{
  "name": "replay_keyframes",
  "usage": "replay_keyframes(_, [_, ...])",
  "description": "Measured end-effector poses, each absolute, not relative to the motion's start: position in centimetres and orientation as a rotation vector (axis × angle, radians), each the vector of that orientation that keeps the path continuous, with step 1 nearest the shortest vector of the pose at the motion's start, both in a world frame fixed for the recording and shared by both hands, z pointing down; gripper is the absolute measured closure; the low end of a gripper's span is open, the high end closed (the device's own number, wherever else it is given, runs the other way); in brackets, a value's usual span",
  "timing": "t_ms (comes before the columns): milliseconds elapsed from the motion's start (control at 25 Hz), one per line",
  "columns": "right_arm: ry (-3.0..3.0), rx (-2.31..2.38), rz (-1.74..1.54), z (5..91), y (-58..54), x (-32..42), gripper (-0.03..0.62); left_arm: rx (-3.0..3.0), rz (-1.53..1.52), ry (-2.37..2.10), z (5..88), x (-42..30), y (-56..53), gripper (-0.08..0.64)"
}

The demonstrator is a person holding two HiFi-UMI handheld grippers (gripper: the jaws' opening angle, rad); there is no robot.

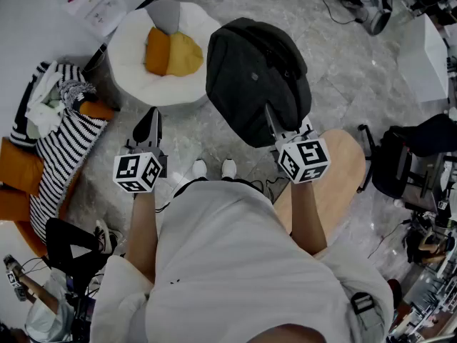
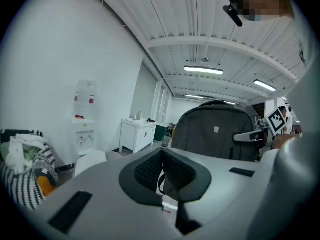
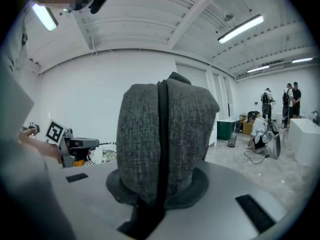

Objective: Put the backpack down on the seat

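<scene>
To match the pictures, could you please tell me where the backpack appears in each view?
Head view: backpack top centre, held by right tongs.
Left gripper view: backpack right of centre.
Right gripper view: backpack centre, clamped in those tongs.
Shared landmark: striped fabric, left of it in all three.

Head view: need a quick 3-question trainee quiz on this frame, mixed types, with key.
1. Which tool grips the backpack? A left; B right; C both.
2. True or false: the backpack already lies on the white seat.
3. What lies on the seat?
Key: 1 B, the right tool. 2 False: it hangs from the tool, beside the seat. 3 Orange cushions.
</scene>
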State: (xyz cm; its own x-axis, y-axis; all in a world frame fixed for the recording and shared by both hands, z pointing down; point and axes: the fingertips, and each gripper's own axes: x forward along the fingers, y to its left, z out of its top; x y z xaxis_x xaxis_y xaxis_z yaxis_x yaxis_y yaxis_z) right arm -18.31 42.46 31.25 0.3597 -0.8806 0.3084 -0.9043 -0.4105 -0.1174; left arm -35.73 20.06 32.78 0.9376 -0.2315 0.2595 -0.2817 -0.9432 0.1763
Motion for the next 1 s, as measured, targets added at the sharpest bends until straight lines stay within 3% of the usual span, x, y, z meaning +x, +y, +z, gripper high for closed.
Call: replay_keyframes(1000, [-1.756, 2.459, 0.496, 31.3, 43.0, -17.7, 0.508, 2.839, 0.367, -0.318, 34.0, -35.2, 23.2, 0.543])
